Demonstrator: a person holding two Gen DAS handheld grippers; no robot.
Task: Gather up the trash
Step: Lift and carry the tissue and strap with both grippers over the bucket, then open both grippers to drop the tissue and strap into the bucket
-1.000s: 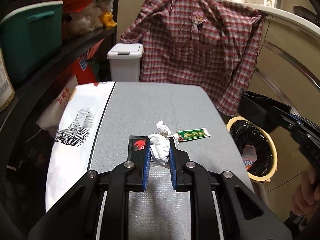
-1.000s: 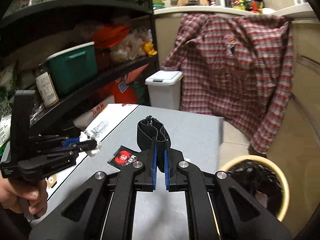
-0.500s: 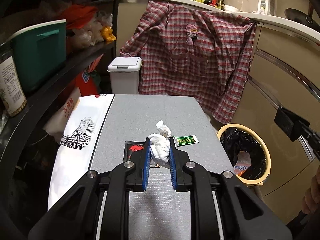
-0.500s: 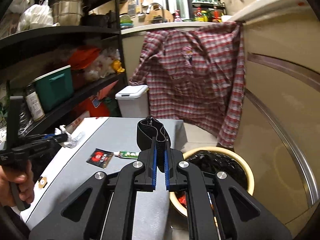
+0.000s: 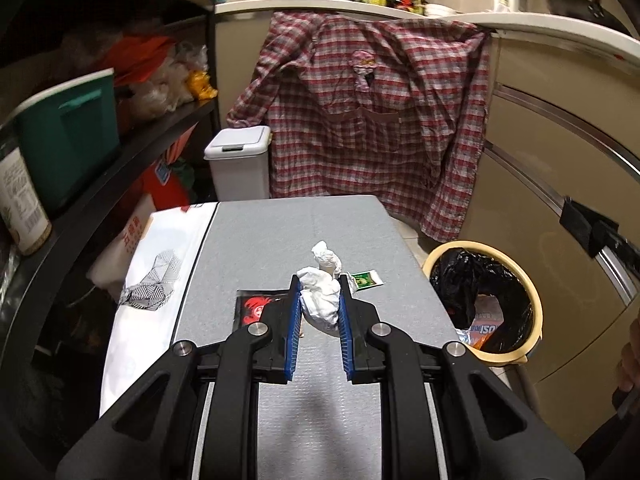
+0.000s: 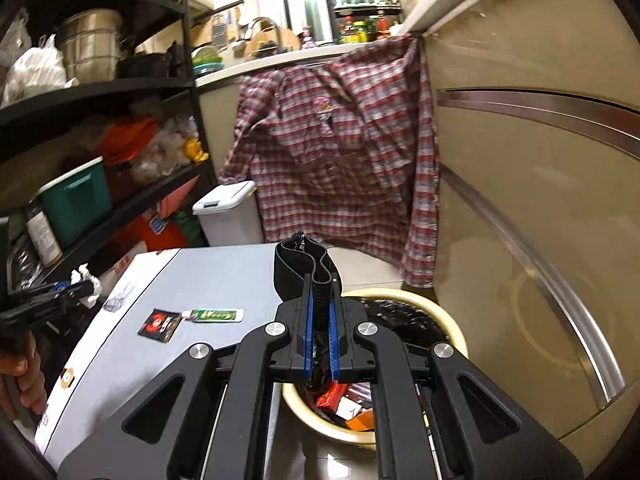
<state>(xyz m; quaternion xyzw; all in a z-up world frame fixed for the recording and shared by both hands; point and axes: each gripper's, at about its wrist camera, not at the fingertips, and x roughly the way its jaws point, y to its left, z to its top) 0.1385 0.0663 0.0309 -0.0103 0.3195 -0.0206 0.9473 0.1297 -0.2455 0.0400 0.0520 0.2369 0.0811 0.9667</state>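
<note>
right gripper [image 6: 320, 300]: closed on black strap [image 6: 306, 266], above yellow bin [image 6: 440, 316]; may snag on rim. left gripper [image 5: 319, 300]: pinching tissue wad [image 5: 320, 294] above table [image 5: 288, 232]; loose grip risks drop. beyond: red packet [image 6: 159, 323], green sachet [image 6: 216, 314] lying uncollected.

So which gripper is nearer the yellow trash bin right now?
Right. The right gripper, holding a black band, is above the yellow trash bin; the left gripper, clamping crumpled tissue, is over the table.

white tissue [image 5: 320, 298], red plaid shirt [image 5: 372, 128]
</note>
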